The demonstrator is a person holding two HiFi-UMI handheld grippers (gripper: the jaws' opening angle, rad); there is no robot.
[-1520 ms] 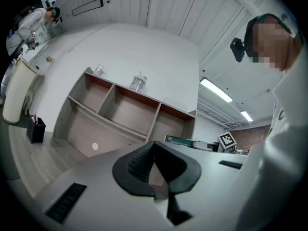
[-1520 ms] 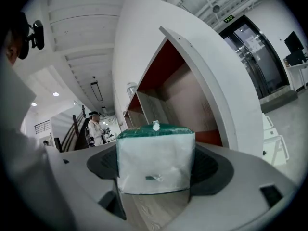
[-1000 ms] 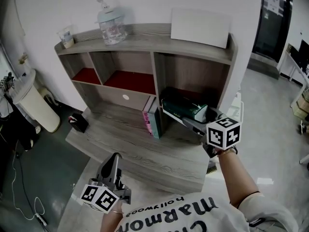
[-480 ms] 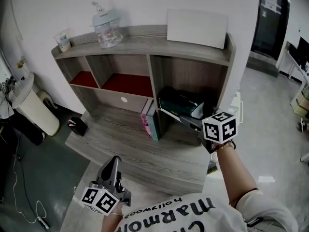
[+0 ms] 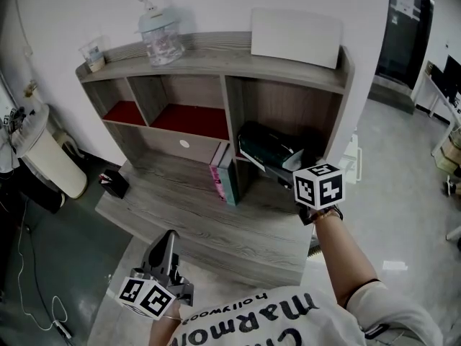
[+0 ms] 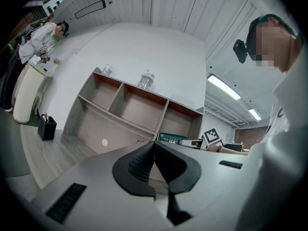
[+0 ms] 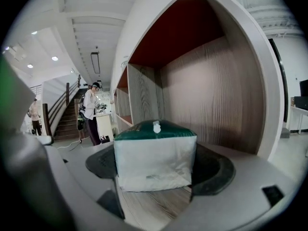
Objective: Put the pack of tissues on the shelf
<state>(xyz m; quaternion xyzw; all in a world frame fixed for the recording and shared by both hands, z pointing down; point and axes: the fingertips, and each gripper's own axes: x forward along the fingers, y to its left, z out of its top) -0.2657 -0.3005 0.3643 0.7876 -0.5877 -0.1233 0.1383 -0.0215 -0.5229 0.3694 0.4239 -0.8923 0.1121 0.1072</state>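
1. My right claw (image 5: 279, 174) is clamped on the pack's (image 7: 155, 153) end, so its far end leads into the shelf's (image 5: 216, 58) right bay.
2. My left claw (image 6: 153, 163) is pressed together, empty, off the surface's (image 5: 216, 231) front edge.

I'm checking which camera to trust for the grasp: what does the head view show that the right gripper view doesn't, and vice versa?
Only the head view shows the whole shelf, the pump bottle and white board on top, the books standing below, and the left gripper held low. Only the right gripper view shows the right gripper with its jaws pressed on both sides of the pack of tissues, plus people by a staircase. Both show the pack at the shelf's right-hand compartment.
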